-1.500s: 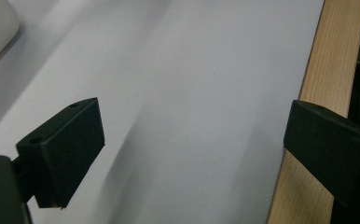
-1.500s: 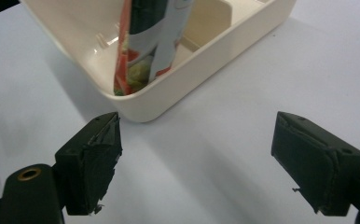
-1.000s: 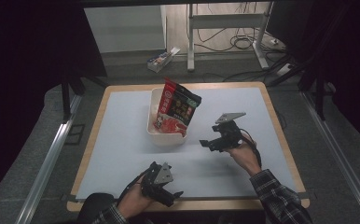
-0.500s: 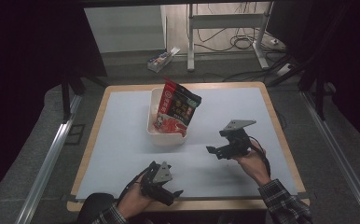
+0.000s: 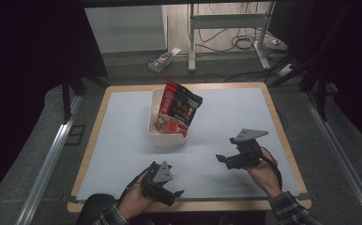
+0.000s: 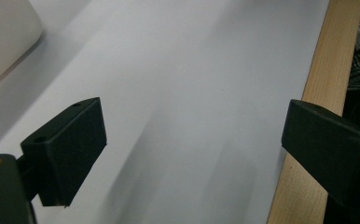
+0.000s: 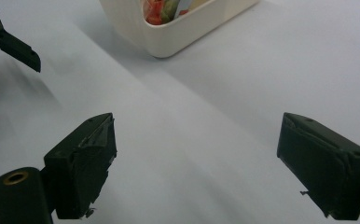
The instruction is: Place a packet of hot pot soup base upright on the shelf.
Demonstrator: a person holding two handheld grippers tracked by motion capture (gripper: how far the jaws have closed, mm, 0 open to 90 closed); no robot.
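A red snack bag (image 5: 177, 111) stands tilted in a white bin (image 5: 168, 136) at the middle of the table. My right gripper (image 5: 223, 160) hovers to the right of the bin and nearer to me, open and holding nothing. In the right gripper view its jaws (image 7: 197, 158) stand wide apart, facing the bin (image 7: 169, 32) and the bag's (image 7: 162, 8) lower end. My left gripper (image 5: 174, 193) rests near the front edge, open and empty. In the left gripper view, the left gripper (image 6: 192, 140) spreads over the pale sheet, with the bin's corner (image 6: 5, 37) at upper left.
A pale sheet (image 5: 226, 112) covers the wooden table, whose front edge (image 6: 327, 70) runs right beside the left gripper. The left gripper's jaw (image 7: 15, 44) appears at the upper left of the right gripper view. A small box (image 5: 162, 59) and cables lie on the floor beyond.
My right gripper has drawn back from beside the bin toward me and to the right, staying open. The left gripper and the bag have not moved.
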